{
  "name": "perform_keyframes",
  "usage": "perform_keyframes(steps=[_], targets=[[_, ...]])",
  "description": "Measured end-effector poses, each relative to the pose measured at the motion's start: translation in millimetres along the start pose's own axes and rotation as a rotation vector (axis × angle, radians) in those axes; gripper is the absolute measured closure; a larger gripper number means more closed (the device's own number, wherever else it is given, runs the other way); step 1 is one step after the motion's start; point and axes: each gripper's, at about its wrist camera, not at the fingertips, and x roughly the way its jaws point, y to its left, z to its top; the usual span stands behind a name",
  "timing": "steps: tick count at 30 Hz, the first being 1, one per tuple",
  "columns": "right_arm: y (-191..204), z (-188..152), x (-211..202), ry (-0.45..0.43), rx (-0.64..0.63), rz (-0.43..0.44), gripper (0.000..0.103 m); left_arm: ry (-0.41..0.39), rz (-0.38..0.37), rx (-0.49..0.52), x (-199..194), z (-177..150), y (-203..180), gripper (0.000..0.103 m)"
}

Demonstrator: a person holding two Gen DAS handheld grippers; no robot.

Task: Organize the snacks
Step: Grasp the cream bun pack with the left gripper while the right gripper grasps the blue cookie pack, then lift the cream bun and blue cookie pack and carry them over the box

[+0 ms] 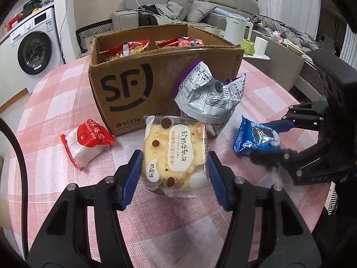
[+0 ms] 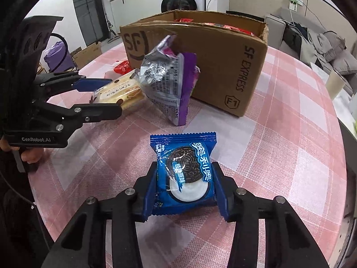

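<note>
My left gripper (image 1: 175,158) is shut on a clear-wrapped yellow biscuit packet (image 1: 175,151), held just above the pink checked tablecloth (image 1: 55,102). My right gripper (image 2: 184,172) is shut on a blue sandwich-cookie packet (image 2: 184,174); from the left wrist it shows at the right with that packet (image 1: 254,139). A crumpled silver-and-purple snack bag (image 1: 207,96) leans on the brown SF cardboard box (image 1: 133,84), which holds red snack bags (image 1: 131,48). The left gripper (image 2: 117,96) with the biscuit packet (image 2: 125,95) appears at the left of the right wrist view, beside the purple bag (image 2: 167,82) and box (image 2: 223,67).
A red-and-white packet (image 1: 86,144) lies on the cloth left of the box. Beyond the table are a washing machine (image 1: 33,49), a grey sofa with cushions (image 1: 178,11), and a white kettle (image 1: 237,30) and green mug (image 1: 247,45) on a side table.
</note>
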Motion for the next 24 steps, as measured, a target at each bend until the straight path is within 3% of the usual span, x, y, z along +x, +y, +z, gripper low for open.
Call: perform_keyframes(steps=[24], targets=[[-2,7,-47,-0.137,0.021,0.016,0.057,-0.106,0.011,-0.029,-63,-2,10,0.048]])
